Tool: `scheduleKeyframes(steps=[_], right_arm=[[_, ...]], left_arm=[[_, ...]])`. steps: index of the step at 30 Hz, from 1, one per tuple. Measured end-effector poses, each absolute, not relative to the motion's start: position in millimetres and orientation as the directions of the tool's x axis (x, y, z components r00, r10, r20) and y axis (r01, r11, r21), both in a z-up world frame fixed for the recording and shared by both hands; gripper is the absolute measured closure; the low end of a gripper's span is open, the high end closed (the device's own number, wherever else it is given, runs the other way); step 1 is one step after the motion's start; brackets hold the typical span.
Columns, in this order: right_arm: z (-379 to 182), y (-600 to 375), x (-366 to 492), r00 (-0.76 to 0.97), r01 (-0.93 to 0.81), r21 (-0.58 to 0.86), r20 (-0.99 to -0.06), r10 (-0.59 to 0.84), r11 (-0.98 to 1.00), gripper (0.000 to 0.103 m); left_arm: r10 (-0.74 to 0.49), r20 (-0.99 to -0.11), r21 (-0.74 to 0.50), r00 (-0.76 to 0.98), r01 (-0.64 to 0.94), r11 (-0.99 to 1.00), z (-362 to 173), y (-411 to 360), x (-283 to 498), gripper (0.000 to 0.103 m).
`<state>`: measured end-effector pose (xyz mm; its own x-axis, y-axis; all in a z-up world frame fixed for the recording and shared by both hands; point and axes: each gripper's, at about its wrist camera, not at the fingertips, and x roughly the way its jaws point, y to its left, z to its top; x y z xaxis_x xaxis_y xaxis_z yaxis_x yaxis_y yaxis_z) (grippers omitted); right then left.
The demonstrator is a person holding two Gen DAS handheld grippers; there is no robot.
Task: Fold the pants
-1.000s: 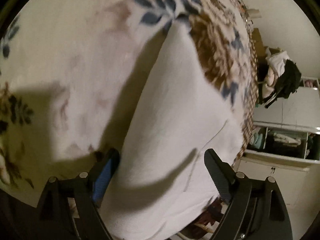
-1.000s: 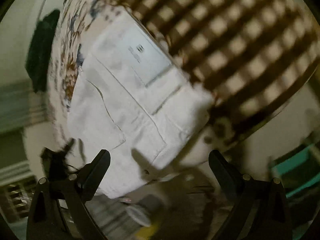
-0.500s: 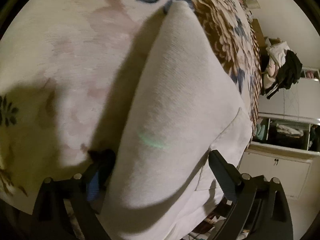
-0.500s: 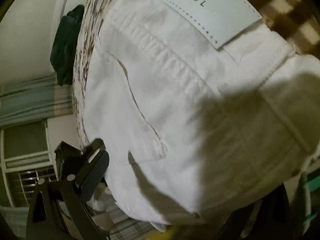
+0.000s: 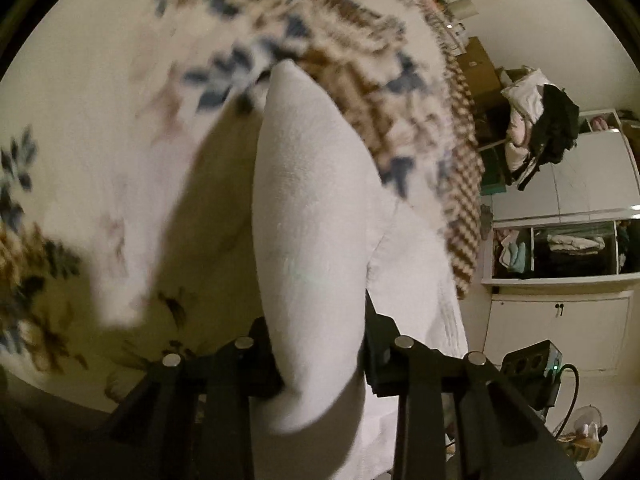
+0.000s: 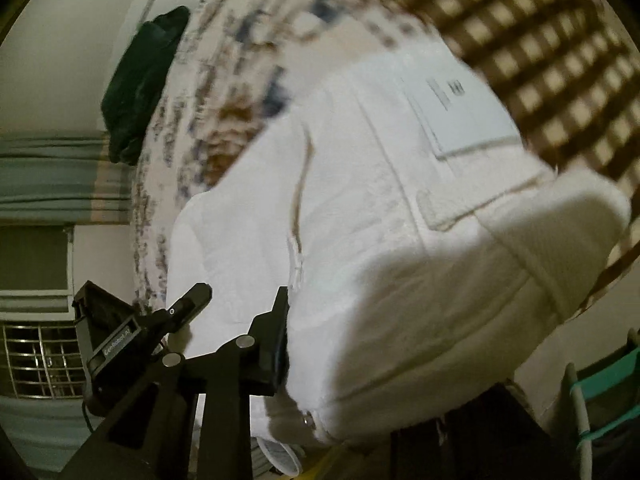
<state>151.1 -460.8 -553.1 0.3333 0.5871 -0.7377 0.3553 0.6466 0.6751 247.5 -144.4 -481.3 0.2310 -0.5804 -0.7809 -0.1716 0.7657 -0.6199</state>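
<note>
White pants (image 5: 308,208) lie on a floral bed cover (image 5: 100,152). My left gripper (image 5: 320,352) is shut on a raised fold of the pants, which stands up between its fingers. In the right wrist view the waistband end of the pants (image 6: 400,220) shows a pocket seam and a white brand label (image 6: 460,116). My right gripper (image 6: 320,344) is shut on the pants near the waist; only its left finger (image 6: 276,340) shows, the other is hidden under the cloth. The left gripper (image 6: 132,336) also shows at the lower left there.
A brown checked blanket (image 6: 540,60) lies past the waistband. A dark garment (image 6: 140,80) sits at the bed's far edge. White cabinets and shelves with clothes (image 5: 560,240) stand to the right. A barred window (image 6: 40,360) is at lower left.
Both grippers have closed on the pants; they were open around the cloth before. The cloth now bunches up between the fingers and is lifted slightly.
</note>
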Motion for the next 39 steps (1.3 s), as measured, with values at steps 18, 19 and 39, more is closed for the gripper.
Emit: scheduleKeyframes(steps=[18, 19, 39], right_arm=[[-409, -374, 410, 0.528, 0.161, 0.730, -0.632, 0.567, 0.664, 0.075], [-413, -365, 428, 0.530, 0.158, 0.727, -0.633, 0.563, 0.668, 0.075], [-552, -260, 612, 0.440, 0.140, 0.630, -0.730, 0.522, 0.764, 0.074]], left_arm=[[-0.567, -0.697, -0.659, 0.438, -0.079, 0.748, -398, -45, 502, 0.076], [-0.567, -0.696, -0.659, 0.440, -0.077, 0.748, -402, -38, 512, 0.076], [-0.514, -0.771, -0.593, 0.374, -0.128, 0.795, -525, 37, 629, 0.075]])
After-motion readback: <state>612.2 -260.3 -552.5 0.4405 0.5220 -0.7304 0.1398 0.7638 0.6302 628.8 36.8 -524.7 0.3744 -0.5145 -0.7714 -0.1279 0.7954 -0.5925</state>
